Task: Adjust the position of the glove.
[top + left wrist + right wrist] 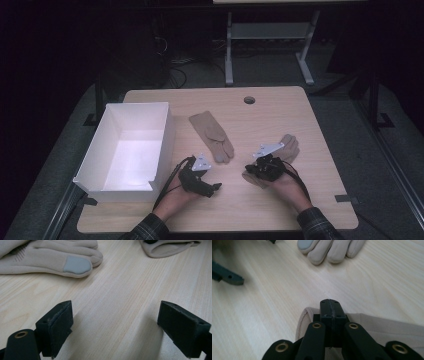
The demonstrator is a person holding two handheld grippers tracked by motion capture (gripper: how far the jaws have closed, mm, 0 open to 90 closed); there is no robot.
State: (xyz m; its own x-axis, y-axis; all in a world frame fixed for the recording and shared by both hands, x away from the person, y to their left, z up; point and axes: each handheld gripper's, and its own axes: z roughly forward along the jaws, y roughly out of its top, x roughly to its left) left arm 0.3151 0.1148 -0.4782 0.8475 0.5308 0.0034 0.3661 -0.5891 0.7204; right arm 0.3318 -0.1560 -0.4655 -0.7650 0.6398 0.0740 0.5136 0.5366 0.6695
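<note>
Beige glove (274,162) on wood surface (320,150), R side; right gripper (330,308) jaws clamped on its cuff edge. Left gripper (115,327) jaws wide apart over bare wood, near 2nd glove (212,135), which lies beside white box (162,145).

Dim, dark-edged high view with a lit table (280,200); both gripper views bright, foreground soft.

One glove (212,135) lies between box (131,145) and other glove (286,148).
</note>
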